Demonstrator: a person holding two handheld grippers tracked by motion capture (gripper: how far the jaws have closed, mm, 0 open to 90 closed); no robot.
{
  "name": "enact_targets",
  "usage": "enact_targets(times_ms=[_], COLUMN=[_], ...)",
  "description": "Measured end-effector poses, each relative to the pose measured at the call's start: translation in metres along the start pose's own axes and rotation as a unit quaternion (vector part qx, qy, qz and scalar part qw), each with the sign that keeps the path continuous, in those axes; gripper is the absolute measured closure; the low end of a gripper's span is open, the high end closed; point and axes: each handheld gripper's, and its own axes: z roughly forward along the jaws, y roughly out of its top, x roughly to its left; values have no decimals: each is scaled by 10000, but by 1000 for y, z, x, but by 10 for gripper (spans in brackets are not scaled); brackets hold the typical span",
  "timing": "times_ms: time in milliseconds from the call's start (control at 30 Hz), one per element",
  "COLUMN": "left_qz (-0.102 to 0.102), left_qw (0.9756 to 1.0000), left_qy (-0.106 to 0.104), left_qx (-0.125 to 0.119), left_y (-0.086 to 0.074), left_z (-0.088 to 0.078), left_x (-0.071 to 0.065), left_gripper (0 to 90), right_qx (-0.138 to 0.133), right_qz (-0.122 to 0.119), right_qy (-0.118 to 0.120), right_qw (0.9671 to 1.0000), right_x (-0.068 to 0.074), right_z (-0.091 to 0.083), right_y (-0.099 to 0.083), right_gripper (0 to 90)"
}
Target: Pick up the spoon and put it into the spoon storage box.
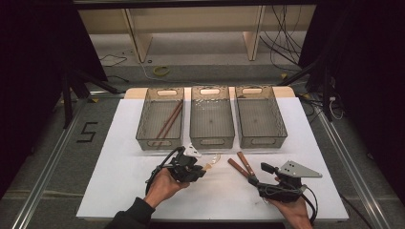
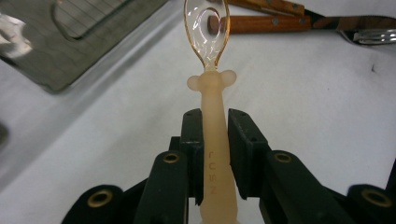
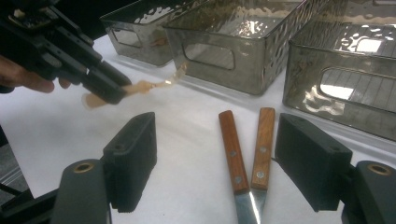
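My left gripper [image 1: 201, 170] is shut on the peach handle of a small spoon [image 2: 213, 116] with a clear amber bowl, held a little above the white table. The spoon [image 1: 213, 161] points right, toward the middle bin; the spoon [image 3: 140, 87] hangs in the air in the right gripper view too. Two wooden-handled knives [image 1: 241, 165] lie side by side on the table. My right gripper [image 1: 258, 174] stands open just behind them, the two knives [image 3: 247, 154] lying between its spread jaws. Nothing is held in it.
Three clear grey bins stand in a row at the back: the left bin [image 1: 160, 118] holds brown chopsticks [image 1: 170, 119], the middle bin [image 1: 212, 116] and right bin [image 1: 260, 116] look empty. The white table [image 1: 119, 181] ends close behind my hands.
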Motion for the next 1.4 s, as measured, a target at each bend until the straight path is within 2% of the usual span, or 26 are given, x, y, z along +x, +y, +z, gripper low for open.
enact_targets(times_ms=[133, 300, 467, 600, 967, 1400], left_qz=[-60, -104, -214, -202, -276, -503], left_qw=[9998, 9993, 9985, 9983, 9947, 9912], left_qy=[-13, 69, 88, 107, 235, 412], left_qx=[-178, -343, -487, -542, -959, -1151], left_y=[5, 9, 12, 19, 44, 71], left_z=[-10, -20, -25, -29, -44, -38], left_x=[7, 15, 23, 28, 46, 74], left_gripper=[761, 761, 762, 761, 761, 761], right_qx=[4, 4, 0, 4, -1, 6], right_qz=[8, 8, 4, 12, 17, 36], right_qy=[-8, -9, -4, -2, -3, 2], right_qw=[10000, 10000, 10000, 10000, 10000, 10000], right_x=[0, -1, -1, 0, -1, -1], right_z=[0, 0, 0, 0, 0, 0], right_y=[0, 0, 0, 0, 0, 0], right_gripper=[304, 304, 304, 304, 304, 303])
